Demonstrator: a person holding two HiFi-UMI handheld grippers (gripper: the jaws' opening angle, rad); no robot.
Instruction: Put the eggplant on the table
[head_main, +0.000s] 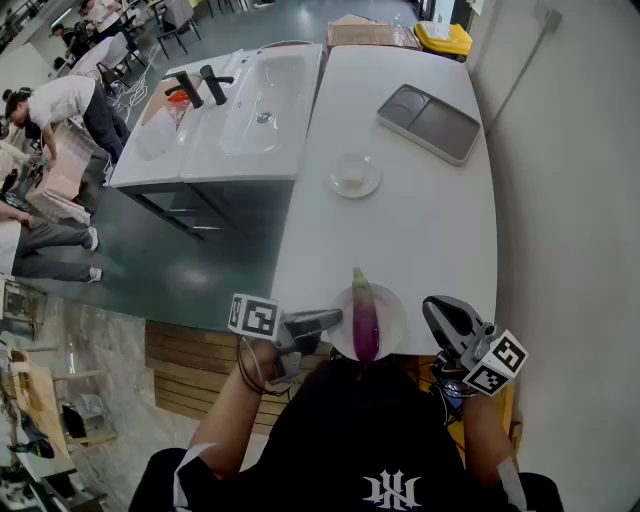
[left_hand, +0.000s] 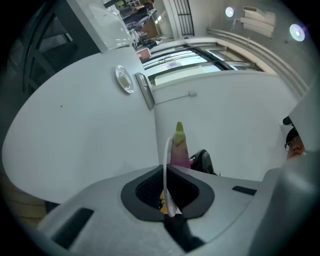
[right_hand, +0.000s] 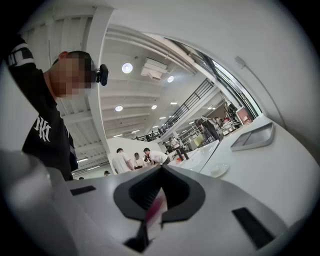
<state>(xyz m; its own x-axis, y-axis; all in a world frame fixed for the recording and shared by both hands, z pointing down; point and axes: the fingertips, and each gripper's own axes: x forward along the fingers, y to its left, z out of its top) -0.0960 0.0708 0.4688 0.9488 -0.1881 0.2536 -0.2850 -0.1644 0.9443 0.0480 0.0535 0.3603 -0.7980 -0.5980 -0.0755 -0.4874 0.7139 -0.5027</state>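
Just past the person's black shirt (head_main: 370, 440), the left gripper (head_main: 328, 320) is clamped on the near rim of the plate (head_main: 393, 303), probably to steady or carry it at the edge of the table (head_main: 420, 230). The eggplant (head_main: 365, 322) lies lengthwise on that plate, not yet on the table itself. The right gripper (head_main: 432, 310), jaws together and empty, hangs just right of the plate.

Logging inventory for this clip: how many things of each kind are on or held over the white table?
Eggplant: 1
Plates: 2, the near one and the far one
Tray: 1
Total: 4
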